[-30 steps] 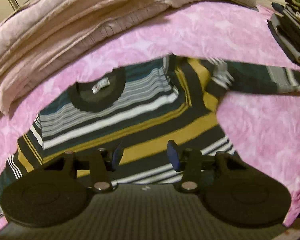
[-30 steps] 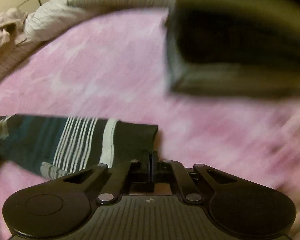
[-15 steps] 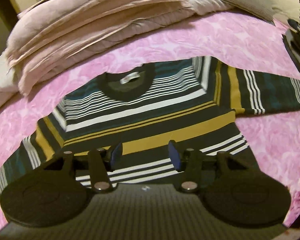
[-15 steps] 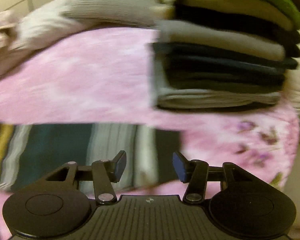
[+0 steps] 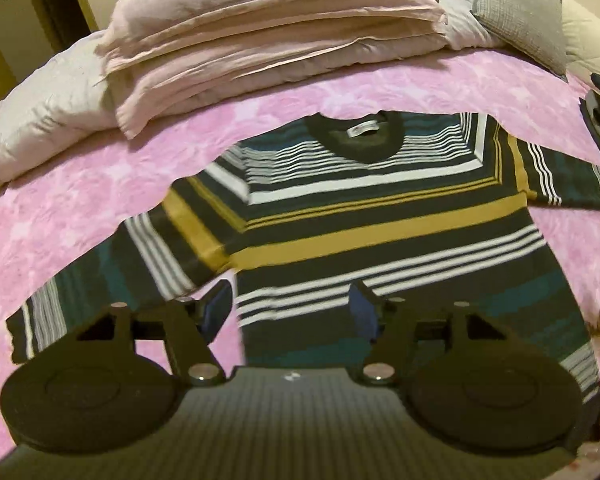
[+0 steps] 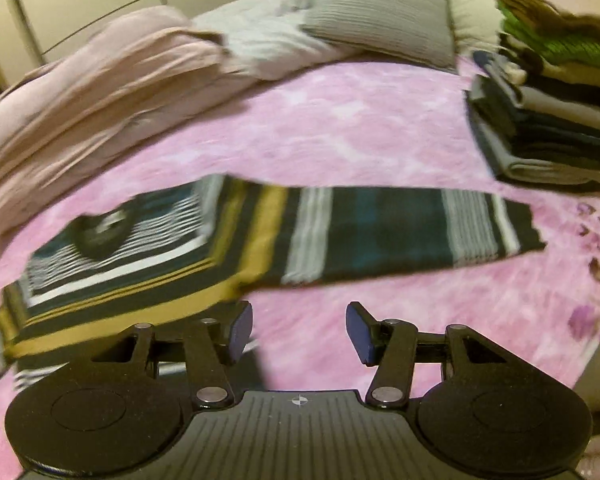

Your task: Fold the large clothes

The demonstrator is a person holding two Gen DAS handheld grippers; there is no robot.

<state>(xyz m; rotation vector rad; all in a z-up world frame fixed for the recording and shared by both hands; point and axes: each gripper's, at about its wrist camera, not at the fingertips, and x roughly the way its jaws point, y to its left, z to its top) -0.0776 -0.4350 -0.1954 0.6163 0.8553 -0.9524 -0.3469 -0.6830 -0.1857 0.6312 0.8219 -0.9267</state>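
Observation:
A striped sweater (image 5: 380,216) in dark teal, white and mustard lies flat, collar away from me, on the pink bedspread (image 5: 80,184), both sleeves spread out. My left gripper (image 5: 290,314) hovers above its lower body near the left sleeve, jaws opening, nothing between them. In the right wrist view the sweater (image 6: 204,248) stretches across the middle, its right sleeve (image 6: 412,232) reaching right. My right gripper (image 6: 300,332) hangs open above bare bedspread just below that sleeve, holding nothing.
Folded pale pink bedding (image 5: 268,36) is piled at the far side, with grey pillows (image 6: 380,16) beside it. A stack of folded clothes (image 6: 548,120) stands on the bed at the far right, close to the sleeve's end.
Both grippers drew back and rose, so the whole sweater shows now. The right gripper, shut on the sleeve cuff a second ago, opened and left it lying. The left jaws widened.

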